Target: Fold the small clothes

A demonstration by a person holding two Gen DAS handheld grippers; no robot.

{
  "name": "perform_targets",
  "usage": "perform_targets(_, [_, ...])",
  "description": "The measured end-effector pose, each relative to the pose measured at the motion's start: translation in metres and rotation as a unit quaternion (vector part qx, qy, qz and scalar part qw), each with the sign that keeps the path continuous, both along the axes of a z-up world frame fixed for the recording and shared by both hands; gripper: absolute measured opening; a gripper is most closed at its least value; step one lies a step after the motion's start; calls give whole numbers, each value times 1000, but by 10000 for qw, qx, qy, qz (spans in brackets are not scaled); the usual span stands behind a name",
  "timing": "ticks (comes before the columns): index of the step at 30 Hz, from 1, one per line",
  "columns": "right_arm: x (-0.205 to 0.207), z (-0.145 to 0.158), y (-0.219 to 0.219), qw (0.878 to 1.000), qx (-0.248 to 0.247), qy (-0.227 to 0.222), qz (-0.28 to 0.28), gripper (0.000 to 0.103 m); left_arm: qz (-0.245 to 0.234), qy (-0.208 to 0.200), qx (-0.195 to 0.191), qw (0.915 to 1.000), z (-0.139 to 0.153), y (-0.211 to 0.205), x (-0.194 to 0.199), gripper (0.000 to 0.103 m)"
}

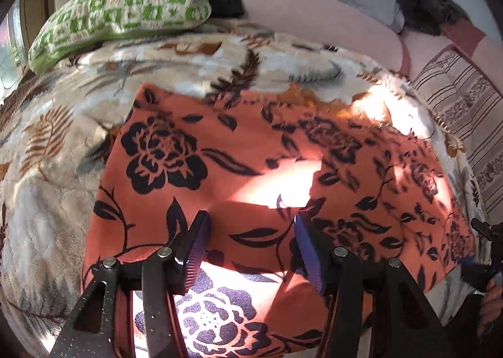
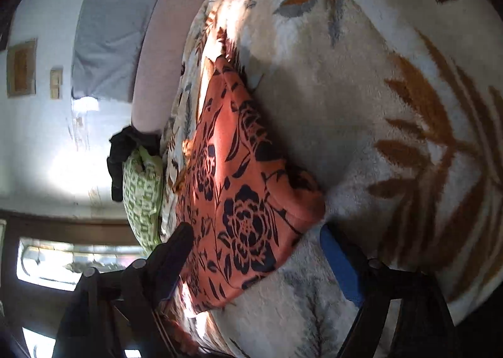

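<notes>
A: Entry. The orange cloth with the black rose print [image 1: 251,150] lies flat on the cream plush blanket with brown and grey leaves [image 1: 47,200] on the bed, directly ahead of and beneath the left tool [image 1: 251,226]. That tool's jaws stand apart, nothing pinched; the cloth's near hem runs just under its purple pads [image 1: 198,248], with a paler reverse side showing closest to the tool.

B: Right tool [image 2: 257,251]?

A: Also apart and empty, rolled on its side. The cloth's rounded near corner sits between its blue pad [image 2: 339,263] and the dark finger, not touching either, as far as I can tell.

B: Judgement on the step?

A: Taking hold for the next fold. Suggest each tool bites one corner of the near hem, catching every layer, at matching depth. Lift low, carry both evenly towards the far edge, keep hem taut so edges align.

B: Risks?

A: Plush pile may get pinched along; the green-and-white checked pillow [image 1: 125,8] lies well beyond, no obstacle.
</notes>
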State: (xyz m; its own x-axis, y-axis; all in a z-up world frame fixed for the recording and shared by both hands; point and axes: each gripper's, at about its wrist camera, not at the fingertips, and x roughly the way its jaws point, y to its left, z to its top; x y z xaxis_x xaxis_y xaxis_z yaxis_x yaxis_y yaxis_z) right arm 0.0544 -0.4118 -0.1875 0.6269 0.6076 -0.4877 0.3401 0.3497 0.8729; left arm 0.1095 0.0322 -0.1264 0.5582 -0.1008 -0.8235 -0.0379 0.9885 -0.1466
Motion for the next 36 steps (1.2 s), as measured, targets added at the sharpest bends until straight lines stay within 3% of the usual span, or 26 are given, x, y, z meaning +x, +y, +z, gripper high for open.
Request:
perform_targets(1, [7,2,2,10000,-1,-88,17,19,2,-35,85,10000,-4,1,0,52])
perform_targets(2, [12,9,6,9995,-288,-73,47,6,-71,-112,292,9995,-5,-2,-2,51])
perform_targets(4, [12,33,11,9956,-903,-242,57,6,-141,-105,533,9984,-4,-7,-4,51])
perform_targets(6, [9,44,18,9808,-1925,-285,147,6,-112,-56,550,9984,-5,-8,-2,51])
perform_targets(7, [13,29,17,9799,-1973,-34,281,10,-104,-57,561,9984,-5,-8,-2,51])
perform_targets(8, [15,6,12,9860,-1583,279,438,12,-132,-68,605,9981,-5,-9,-3,51])
perform_targets(9, [10,-2,2,9931,-1119,150,308,14,-168,-91,640,9978,-5,-9,-5,51])
perform_targets(11, [2,9,-13,9935,-1118,3,214,36,-195,-114,628,9978,-5,-8,-5,52])
perform_targets(12, [-1,20,-20,9910,-1328,-69,135,70,-189,-114,624,9978,-5,-8,-5,52])
perform_targets(13, [-4,31,-28,9889,-1469,-222,21,83,-184,-115,632,9978,-5,-8,-4,52])
perform_targets(15, [6,51,-39,9847,-1653,-541,93,83,-186,-130,658,9976,-6,-9,-3,52])
perform_targets(19, [74,48,-33,9842,-1276,-660,1033,83,-187,-157,675,9974,-6,-10,-4,52])
perform_targets(24, [167,40,-9,9693,-1685,-485,1723,82,-237,-148,596,9978,-6,-7,-3,52])
perform_targets(27, [210,20,9,9624,-1552,-104,2229,79,-269,-184,546,9980,-7,-5,-3,53])
perform_targets(29, [219,20,22,9517,-1726,-99,2537,71,-294,-227,520,9980,-8,-4,-4,53])
perform_targets(30, [219,21,27,9467,-1721,-61,2724,26,-302,-250,509,9979,-8,-4,-4,53])
perform_targets(31, [218,25,32,9431,-1842,-66,2769,15,-308,-265,505,9979,-9,-4,-4,53])
perform_targets(34, [204,49,39,9261,-2762,-323,2551,14,-336,-313,524,9976,-9,-4,-4,53])
perform_targets(36, [208,32,37,9192,-3192,77,2304,14,-331,-302,545,9975,-10,-5,-2,54])
